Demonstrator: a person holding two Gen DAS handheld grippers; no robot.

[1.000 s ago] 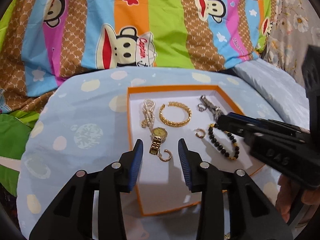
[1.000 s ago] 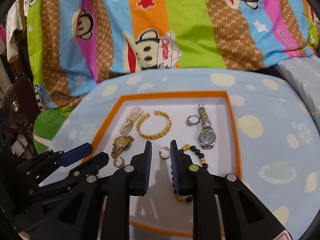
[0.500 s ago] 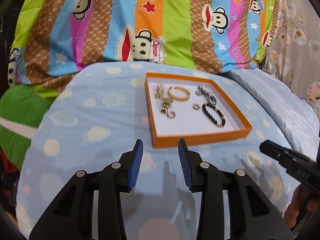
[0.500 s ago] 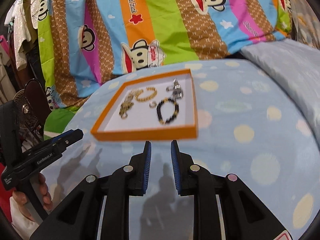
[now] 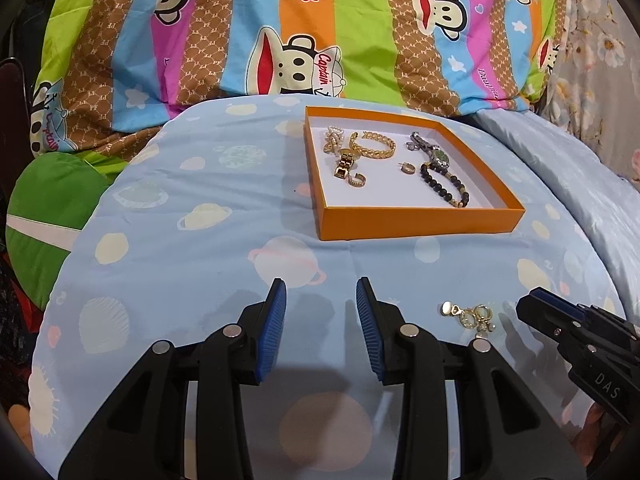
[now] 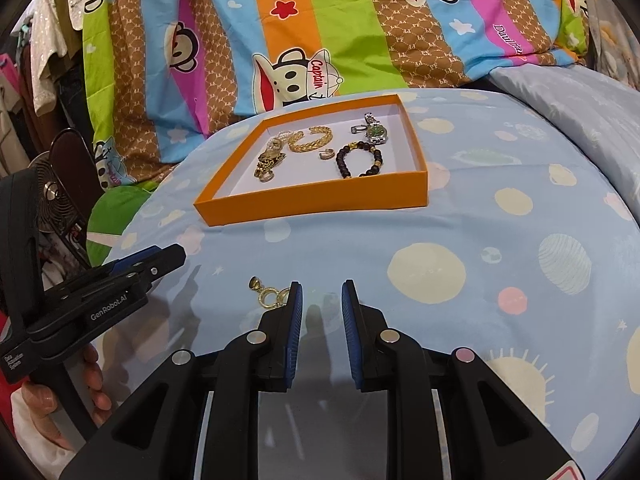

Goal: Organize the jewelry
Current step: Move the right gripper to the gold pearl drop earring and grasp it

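Note:
An orange box point(image 5: 420, 224) point(image 6: 312, 202) on the blue spotted sheet holds a gold bangle point(image 5: 372, 145), a gold watch point(image 5: 344, 164), a black bead bracelet point(image 5: 444, 186) point(image 6: 360, 158), a silver watch point(image 6: 374, 131) and small hoops. Gold earrings point(image 5: 468, 316) point(image 6: 266, 294) lie loose on the sheet, near me. My left gripper point(image 5: 321, 316) is open and empty, left of the earrings. My right gripper point(image 6: 322, 314) is open and empty; its left finger point(image 6: 292, 320) is just right of the earrings.
A striped monkey-print quilt point(image 5: 320, 32) is piled behind the box. A green cushion point(image 5: 52, 200) lies at the left. A pale pillow point(image 5: 580, 176) is at the right. A small fan point(image 6: 60, 208) stands left of the bed.
Both grippers have pulled back from over the box toward the near edge of the sheet. The loose gold earrings have come into view. Both stay open and empty.

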